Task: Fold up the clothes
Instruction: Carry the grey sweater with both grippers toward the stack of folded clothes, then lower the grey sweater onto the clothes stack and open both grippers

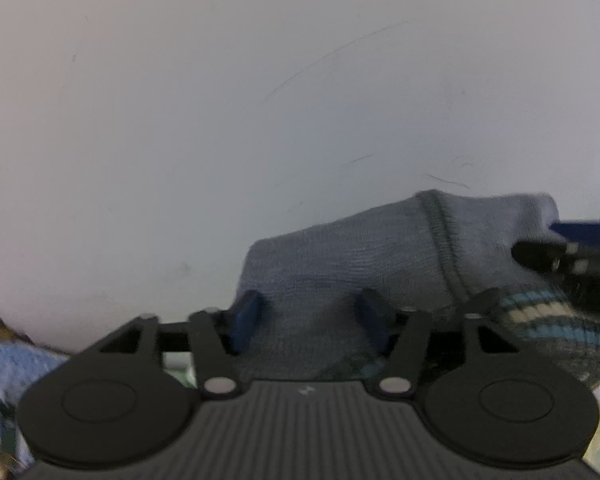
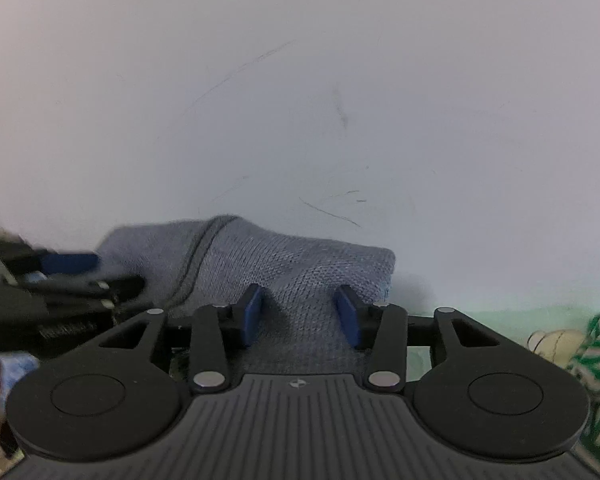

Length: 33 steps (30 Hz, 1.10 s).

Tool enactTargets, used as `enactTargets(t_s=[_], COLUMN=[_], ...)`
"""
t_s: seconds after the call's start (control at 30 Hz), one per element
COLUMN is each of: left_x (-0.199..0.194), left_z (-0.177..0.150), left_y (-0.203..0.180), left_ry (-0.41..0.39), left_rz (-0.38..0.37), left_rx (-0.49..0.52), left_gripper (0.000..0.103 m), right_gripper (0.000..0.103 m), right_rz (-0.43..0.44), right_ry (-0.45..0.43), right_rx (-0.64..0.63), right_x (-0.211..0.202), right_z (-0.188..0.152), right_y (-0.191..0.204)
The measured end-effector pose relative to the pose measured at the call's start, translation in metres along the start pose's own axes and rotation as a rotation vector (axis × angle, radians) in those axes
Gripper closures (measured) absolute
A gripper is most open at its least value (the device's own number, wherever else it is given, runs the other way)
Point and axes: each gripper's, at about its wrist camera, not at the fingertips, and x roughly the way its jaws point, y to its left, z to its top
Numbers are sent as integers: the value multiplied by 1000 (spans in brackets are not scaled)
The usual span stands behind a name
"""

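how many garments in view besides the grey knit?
3 at least: striped knit under the grey one's right side, blue fabric bottom left, green-striped cloth far right. More may be hidden.

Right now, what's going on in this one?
A person is working a grey-blue knit garment with two handheld grippers against a white surface. The right gripper and the left gripper each have the knit bunched between their blue pads, side by side; whether the pads pinch it is unclear. A striped knit piece lies beside the left gripper, and green-and-white cloth sits off to the right. No finished fold shows yet.
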Motion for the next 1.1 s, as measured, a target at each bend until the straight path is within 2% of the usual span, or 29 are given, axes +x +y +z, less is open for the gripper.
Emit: enactTargets(t_s=[0.07, 0.17, 0.23, 0.33, 0.37, 0.43, 0.53, 0.6, 0.73, 0.83, 0.97, 1.1], left_x=[5, 6, 9, -6, -6, -9, -18, -20, -23, -39, -14, -20], left_z=[0, -1, 7, 12, 12, 11, 19, 19, 13, 17, 22, 20], left_y=[18, 17, 5, 1, 5, 8, 14, 12, 3, -4, -23, -25], left_ry=[15, 13, 13, 1, -1, -1, 7, 18, 13, 9, 37, 59], left_rz=[8, 10, 27, 43, 48, 70, 87, 94, 122, 132, 118, 106], left_rx=[-49, -54, -14, 25, 31, 28, 9, -4, 18, 22, -27, -49], left_gripper=[24, 24, 24, 23, 21, 13, 13, 10, 8, 3, 3, 1], right_gripper=[55, 53, 52, 52, 52, 54, 56, 57, 58, 57, 57, 57], right_rz=[-16, 9, 25, 33, 38, 35, 35, 37, 2, -19, -62, -82], right_ry=[5, 19, 25, 8, -6, -30, -52, -34, 3, 41, 78, 88], right_rx=[17, 64, 27, -10, -5, 10, 20, 14, 11, 55, 49, 30], right_x=[12, 21, 18, 2, -10, -36, -60, -65, -55, -24, -8, -17], right_z=[0, 0, 2, 10, 12, 9, -1, -4, -5, 6, 9, 23], right_y=[-4, -22, -28, -30, -34, -41, -42, -41, -35, -39, -26, -13])
